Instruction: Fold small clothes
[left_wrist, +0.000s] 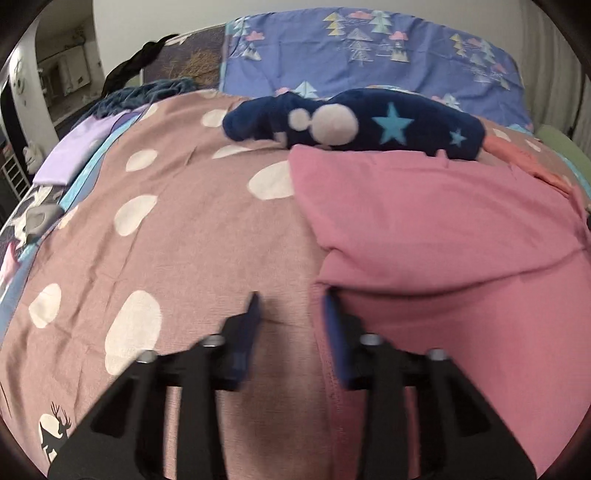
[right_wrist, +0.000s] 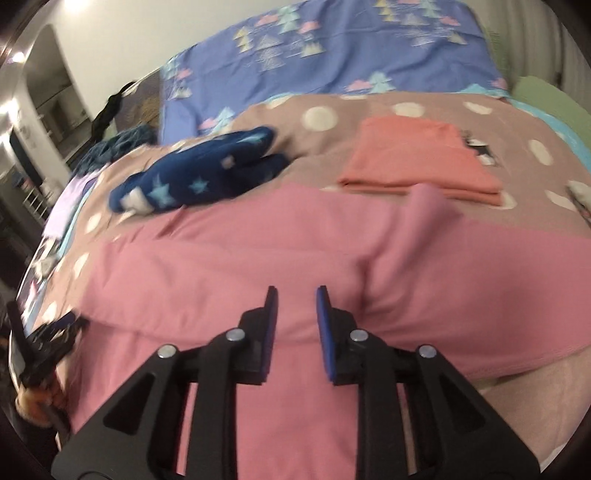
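Your left gripper (left_wrist: 291, 299) sits low in the centre of the left wrist view with its jaws parted and nothing between them; its right finger stands right at the left edge of the pink garment (left_wrist: 443, 240), while its left finger is over the brown spotted bedspread (left_wrist: 177, 240). Whether either fingertip touches the cloth is too blurred to tell. The pink garment fills the right half of that view, lying spread on the bedspread with a fold line running across it at mid-height. Above it, in the upper centre of the frame, a navy fleece piece with stars (left_wrist: 354, 122) lies bunched up, its lower edge meeting the top of the pink garment. A lilac cloth (left_wrist: 74, 147) lies at the left edge of the bed, and a blue tree-print sheet (left_wrist: 369, 48) covers the top of the frame. In the right wrist view, your right gripper (right_wrist: 295, 291) is at lower centre, jaws apart and empty, directly over the pink garment (right_wrist: 221, 266), which stretches across the middle of the frame and has a ridge puckered up just right of the fingers. A folded coral garment (right_wrist: 417, 158) lies flat in the upper right, just beyond the pink one. Your left gripper (right_wrist: 48, 332) shows dark and blurred at the left edge, beside the garment's border.
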